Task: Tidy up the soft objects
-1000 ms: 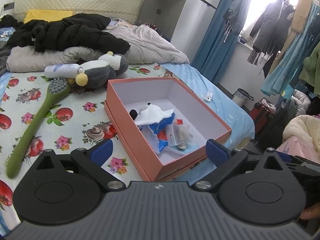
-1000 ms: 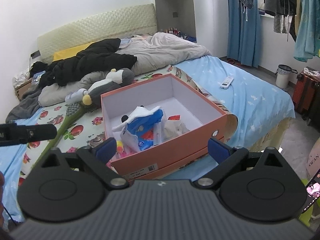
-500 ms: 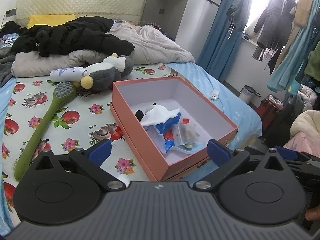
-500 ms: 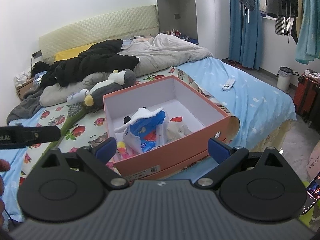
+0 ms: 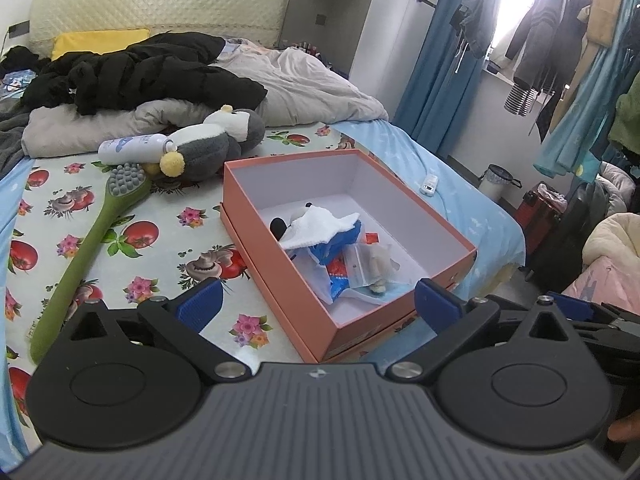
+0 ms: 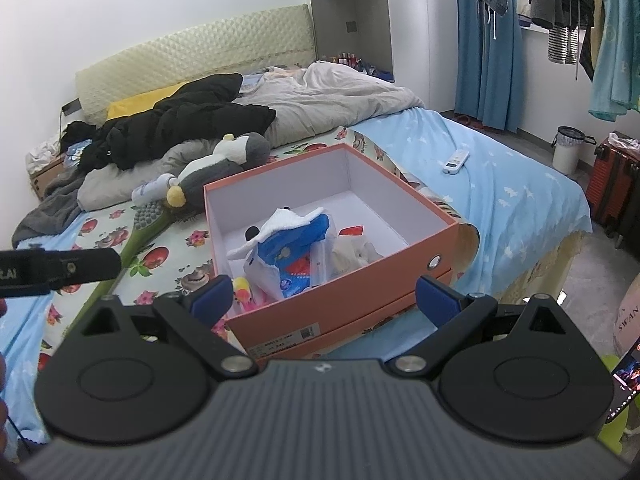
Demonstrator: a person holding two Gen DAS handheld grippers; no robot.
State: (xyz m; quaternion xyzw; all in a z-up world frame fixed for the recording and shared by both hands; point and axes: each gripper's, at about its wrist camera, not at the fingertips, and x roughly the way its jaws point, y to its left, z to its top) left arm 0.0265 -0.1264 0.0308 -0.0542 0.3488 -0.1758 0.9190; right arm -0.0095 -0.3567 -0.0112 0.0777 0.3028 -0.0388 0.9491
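An open orange box (image 5: 276, 264) (image 6: 360, 280) sits on the bed. It holds a white-and-black plush (image 5: 320, 226) (image 6: 280, 222), a blue-and-white plastic pack (image 5: 338, 276) (image 6: 288, 264) and a small pale toy in a clear bag (image 5: 376, 264). A grey-and-white penguin plush (image 5: 212, 144) (image 6: 224, 160) lies on the bed behind the box. My left gripper (image 5: 318, 302) is open and empty, held in front of the box. My right gripper (image 6: 324, 298) is open and empty, at the box's near side.
A green long-handled brush (image 5: 88, 240) and a white bottle (image 5: 132, 146) lie left of the box. Black jackets (image 5: 140, 72) and a grey duvet (image 5: 304, 88) fill the bed's back. A white remote (image 6: 456, 162) lies on the blue sheet. Suitcase and bin stand right.
Both grippers have drifted slightly, so the box sits a little more to the right and higher in the views. Nothing was grasped or released.
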